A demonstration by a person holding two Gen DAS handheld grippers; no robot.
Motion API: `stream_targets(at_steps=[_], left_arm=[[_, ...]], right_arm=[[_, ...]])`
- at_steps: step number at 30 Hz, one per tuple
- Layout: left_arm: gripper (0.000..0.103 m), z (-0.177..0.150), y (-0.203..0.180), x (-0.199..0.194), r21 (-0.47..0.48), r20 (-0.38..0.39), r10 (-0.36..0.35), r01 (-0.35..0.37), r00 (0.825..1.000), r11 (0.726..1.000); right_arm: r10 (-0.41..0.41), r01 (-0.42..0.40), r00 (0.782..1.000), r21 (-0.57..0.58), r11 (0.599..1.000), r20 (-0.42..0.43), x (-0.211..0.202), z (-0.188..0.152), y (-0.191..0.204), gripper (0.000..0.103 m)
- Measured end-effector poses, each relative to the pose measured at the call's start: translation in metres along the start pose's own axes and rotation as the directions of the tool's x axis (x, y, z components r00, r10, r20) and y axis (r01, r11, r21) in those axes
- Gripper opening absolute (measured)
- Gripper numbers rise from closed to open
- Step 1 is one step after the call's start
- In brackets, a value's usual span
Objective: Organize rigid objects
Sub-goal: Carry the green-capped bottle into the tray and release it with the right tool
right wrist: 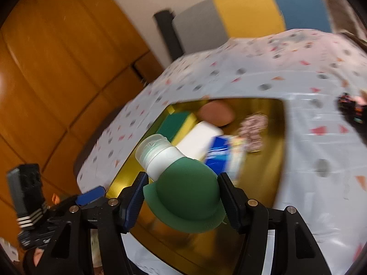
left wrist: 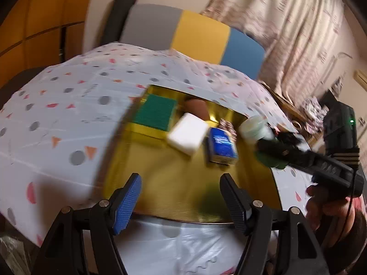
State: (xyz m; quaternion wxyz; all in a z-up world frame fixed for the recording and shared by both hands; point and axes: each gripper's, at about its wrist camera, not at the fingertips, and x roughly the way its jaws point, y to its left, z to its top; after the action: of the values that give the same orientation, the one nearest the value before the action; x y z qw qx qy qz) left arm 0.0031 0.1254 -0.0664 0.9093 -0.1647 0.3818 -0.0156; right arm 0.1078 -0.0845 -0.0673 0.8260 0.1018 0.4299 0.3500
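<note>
A: Start big: the surface [left wrist: 68, 119] has a patterned cloth, and the gold tray [right wrist: 263, 160] lies on it, already crowded.

B: Sponge [left wrist: 156, 112], white block [left wrist: 187, 135], blue box [left wrist: 221, 146] packed close there.

A: The right claw [right wrist: 181, 194] is clamped on the green bottle [right wrist: 183, 197], above the tray's near end.

B: It could knock the blue box coming down; the round body might also roll free.

A: The left claw [left wrist: 181, 204] is spread apart, empty.
</note>
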Motion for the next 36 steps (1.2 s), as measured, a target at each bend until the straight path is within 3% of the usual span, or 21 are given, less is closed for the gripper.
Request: stream_targets(at_steps=[9,16,19,24,36], left_arm=[[0.072,-0.004,0.056,-0.027,-0.152,0.058,0.08,-0.07,0.995,0.986],[0.072,-0.005,0.07,-0.035,-0.198,0.071,0.095,-0.079,0.993,0.977],[0.072,-0.005,0.069,-0.035,-0.191,0.075,0.095,-0.079,0.993,0.978],[0.072,-0.008,0.066,-0.03,-0.192,0.062,0.084,-0.07,0.995,0.979],[0.072,-0.017,0.032,-0.014,-0.123,0.012,0.015,-0.013,1.0,0.992]], right_arm=[[-0.028,0.022,0.987,-0.044,0.999,-0.158,0.101,0.005,0.051,0.063],[-0.072,0.093,0.981,0.116,0.989,-0.18,0.136,0.013,0.054,0.069],[-0.008,0.032,0.989,0.157,0.987,-0.15,0.126,0.01,0.054,0.081],[0.008,0.005,0.996,0.142,0.99,-0.086,0.092,0.003,0.047,0.082],[-0.104,0.104,0.993,-0.002,0.995,0.05,0.015,-0.007,0.034,0.085]])
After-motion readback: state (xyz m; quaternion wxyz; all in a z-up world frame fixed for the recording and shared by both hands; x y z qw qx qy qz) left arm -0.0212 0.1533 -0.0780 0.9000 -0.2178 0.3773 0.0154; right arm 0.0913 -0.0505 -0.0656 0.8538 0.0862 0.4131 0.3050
